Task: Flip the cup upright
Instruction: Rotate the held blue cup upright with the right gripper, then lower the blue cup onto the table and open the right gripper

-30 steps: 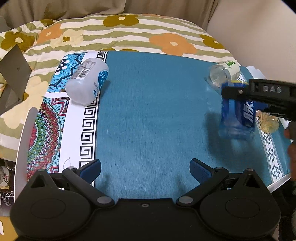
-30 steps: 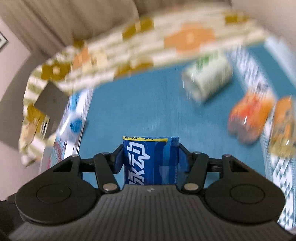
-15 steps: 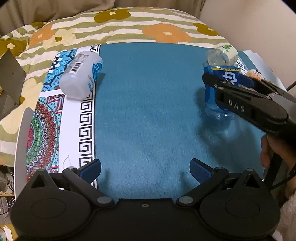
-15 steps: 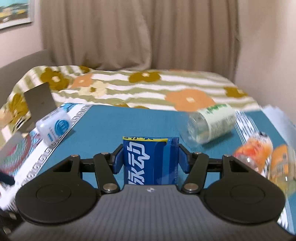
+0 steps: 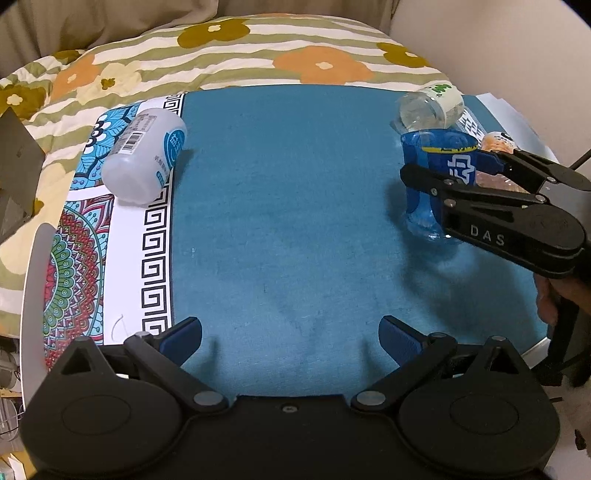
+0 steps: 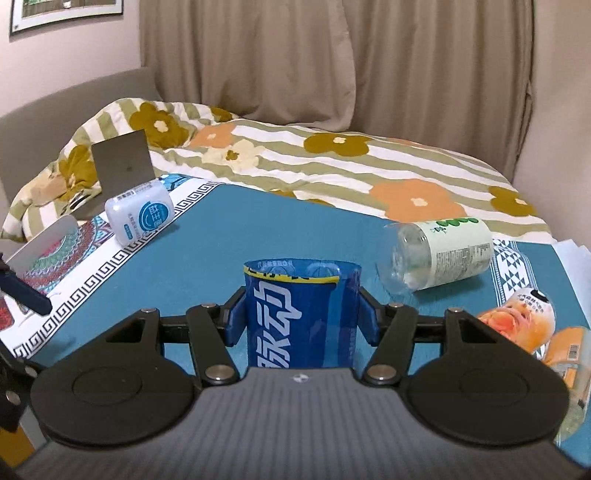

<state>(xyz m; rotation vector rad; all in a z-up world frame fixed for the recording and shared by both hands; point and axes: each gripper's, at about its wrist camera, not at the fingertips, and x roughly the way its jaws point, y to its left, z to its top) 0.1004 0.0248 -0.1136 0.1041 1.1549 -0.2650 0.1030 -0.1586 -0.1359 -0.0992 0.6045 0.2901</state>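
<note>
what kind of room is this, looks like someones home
Most likely a bedroom in a home. A floral striped quilt lies over what looks like a bed just behind the blue tablecloth, beige curtains hang along the back wall, and a framed picture hangs in the corner.

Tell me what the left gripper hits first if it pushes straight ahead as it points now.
Probably nothing on the table: between the open left gripper and the far edge lies only bare blue cloth, then the flowered quilt. The white bottle and blue cup sit off to either side.
</note>
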